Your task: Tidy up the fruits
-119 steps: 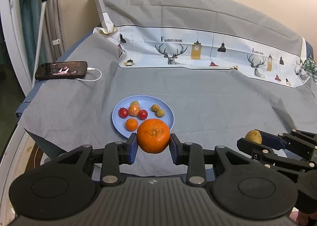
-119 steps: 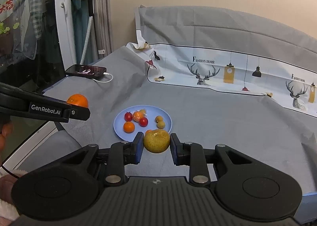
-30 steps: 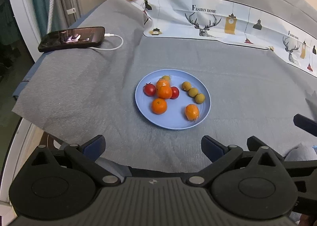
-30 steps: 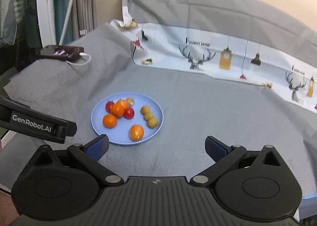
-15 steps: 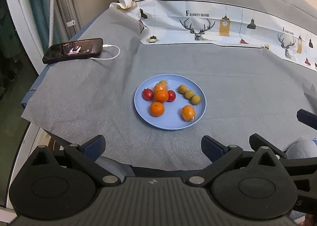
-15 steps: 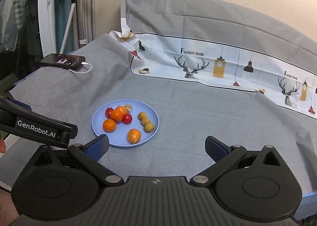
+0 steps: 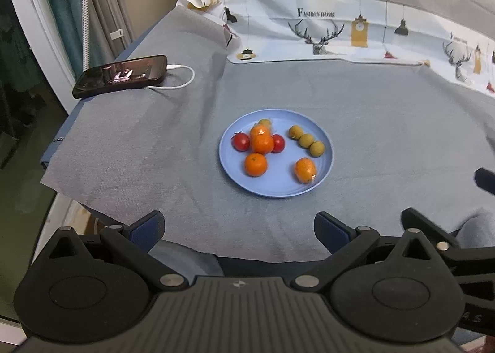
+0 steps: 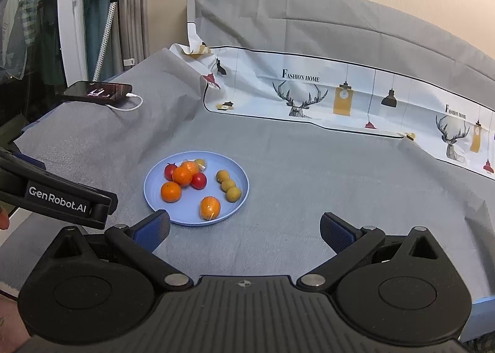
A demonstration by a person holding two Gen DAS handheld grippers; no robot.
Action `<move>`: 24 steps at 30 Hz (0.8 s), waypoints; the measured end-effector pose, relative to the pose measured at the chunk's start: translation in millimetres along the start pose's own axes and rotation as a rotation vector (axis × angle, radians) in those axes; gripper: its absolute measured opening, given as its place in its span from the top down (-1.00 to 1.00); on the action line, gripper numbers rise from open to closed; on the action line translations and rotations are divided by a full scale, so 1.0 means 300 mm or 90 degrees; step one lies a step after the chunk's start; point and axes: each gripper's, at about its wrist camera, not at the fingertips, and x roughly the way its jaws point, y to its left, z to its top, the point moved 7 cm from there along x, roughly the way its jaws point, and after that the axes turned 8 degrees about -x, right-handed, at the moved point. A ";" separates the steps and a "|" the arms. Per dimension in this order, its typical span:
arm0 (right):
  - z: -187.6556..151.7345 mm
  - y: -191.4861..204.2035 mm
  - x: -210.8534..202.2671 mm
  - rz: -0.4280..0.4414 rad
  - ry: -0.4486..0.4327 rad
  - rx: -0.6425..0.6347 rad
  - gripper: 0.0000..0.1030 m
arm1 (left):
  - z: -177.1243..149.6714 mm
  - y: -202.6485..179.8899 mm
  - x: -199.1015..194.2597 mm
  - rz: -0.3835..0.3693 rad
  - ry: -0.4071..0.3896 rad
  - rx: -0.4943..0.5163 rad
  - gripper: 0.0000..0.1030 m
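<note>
Fruits (image 7: 261,148) all gathered on blue plate (image 7: 324,173), mid desk (image 7: 386,136); none loose on cloth. Left tongs (image 7: 239,230) and right tongs (image 8: 244,227) spread wide, empty. Task looks nearly finished

One blue plate (image 7: 321,181) lay on the grey cloth (image 7: 154,142), and every fruit sat on it. There were four orange fruits: one small orange (image 7: 256,164) near the front, a second (image 7: 262,143) behind it, a third (image 7: 258,130) partly hidden behind that, and one (image 7: 305,170) apart to the right in a clear wrapper. Two red cherry tomatoes (image 7: 241,141) flanked the middle orange. Three small yellow-brown round fruits (image 7: 307,140) stood in a row on the right, and a fourth (image 7: 264,122) showed at the far rim. One phone (image 7: 120,75) with one white cable (image 7: 182,80) lay at the left. Two grippers were in view, the left gripper (image 7: 239,230) and the right gripper (image 8: 244,230).
</note>
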 end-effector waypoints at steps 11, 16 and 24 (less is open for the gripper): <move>-0.005 -0.004 0.003 -0.001 0.002 0.002 -0.99 | -0.010 0.000 0.020 0.010 0.014 0.014 -0.99; -0.009 -0.007 0.009 -0.002 0.005 0.004 -0.99 | -0.006 0.007 0.012 0.022 -0.002 0.013 -0.99; -0.008 -0.002 0.011 -0.003 0.005 0.001 -0.99 | -0.009 0.005 0.024 0.019 0.015 0.015 -0.99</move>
